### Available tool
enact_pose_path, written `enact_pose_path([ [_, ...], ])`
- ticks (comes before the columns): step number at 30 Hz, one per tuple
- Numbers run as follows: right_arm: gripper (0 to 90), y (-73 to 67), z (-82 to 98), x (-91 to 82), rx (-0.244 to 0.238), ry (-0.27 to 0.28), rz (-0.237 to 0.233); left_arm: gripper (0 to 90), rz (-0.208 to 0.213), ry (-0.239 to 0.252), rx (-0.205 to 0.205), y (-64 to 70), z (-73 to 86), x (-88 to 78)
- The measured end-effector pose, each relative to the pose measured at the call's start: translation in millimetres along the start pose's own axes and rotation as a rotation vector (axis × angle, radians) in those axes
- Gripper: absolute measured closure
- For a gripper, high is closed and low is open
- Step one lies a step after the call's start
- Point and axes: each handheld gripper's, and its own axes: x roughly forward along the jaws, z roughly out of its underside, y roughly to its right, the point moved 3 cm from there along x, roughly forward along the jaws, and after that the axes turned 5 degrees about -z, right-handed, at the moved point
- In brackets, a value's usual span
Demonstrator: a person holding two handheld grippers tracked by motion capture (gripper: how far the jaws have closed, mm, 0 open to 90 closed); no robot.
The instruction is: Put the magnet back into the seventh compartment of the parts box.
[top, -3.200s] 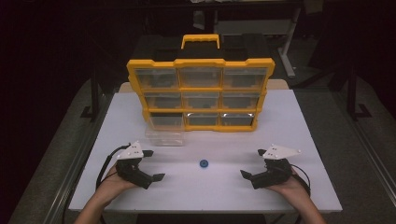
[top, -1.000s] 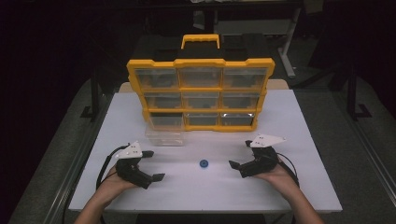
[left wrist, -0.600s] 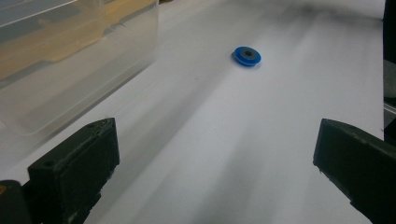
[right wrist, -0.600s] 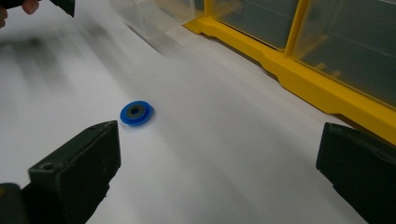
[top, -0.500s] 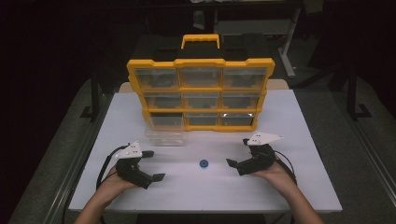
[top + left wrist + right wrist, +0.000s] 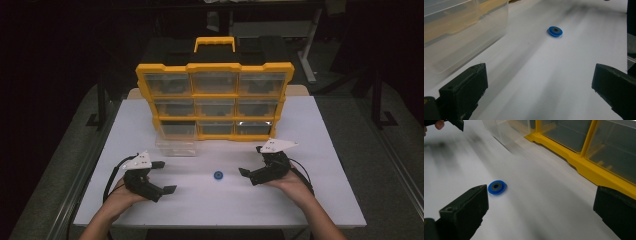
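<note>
My right hand-held gripper (image 6: 250, 176) hovers low over the desk (image 6: 320, 150) with its jaws spread wide and holding nothing, and the blue disc (image 6: 218, 175) lies flat on the desk just ahead of it, near its left jaw. My left hand-held gripper (image 6: 162, 177) is spread and empty too, with the disc (image 6: 555, 31) farther off ahead and the pulled-out clear drawer (image 6: 175, 143) just ahead to its left, nothing visible in it. Beyond both stands the yellow organizer (image 6: 215, 100); I cannot tell what its drawers hold.
</note>
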Motion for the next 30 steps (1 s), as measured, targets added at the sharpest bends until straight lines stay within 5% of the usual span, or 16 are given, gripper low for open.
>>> enact_pose_path([
  [30,0.0,-1.4,-16.9,19.4,-0.033,-0.004,-0.022,0.3,0.011,0.006,-0.007,1.1,-0.7,0.0],
])
